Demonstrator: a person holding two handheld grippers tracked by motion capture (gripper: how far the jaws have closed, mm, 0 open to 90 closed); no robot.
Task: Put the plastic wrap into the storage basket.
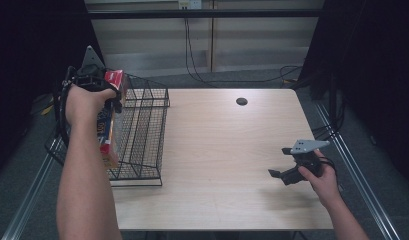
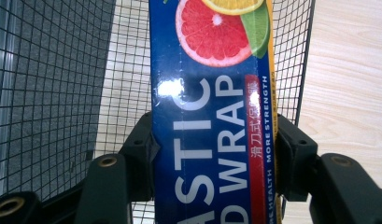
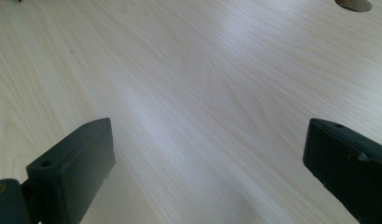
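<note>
Plastic wrap box (image 2: 212, 116) clamped by left gripper (image 2: 216, 154), over wire basket (image 1: 142, 135)

The high view looked forward and down from above the person's side, taking in the whole worktop (image 1: 227, 150) and the basket (image 1: 142, 135) at its left edge. The left gripper view sat very close above a box (image 2: 212, 116), with that basket's mesh behind. The right gripper view skimmed low over the worktop toward its hole (image 3: 353, 4).
</note>
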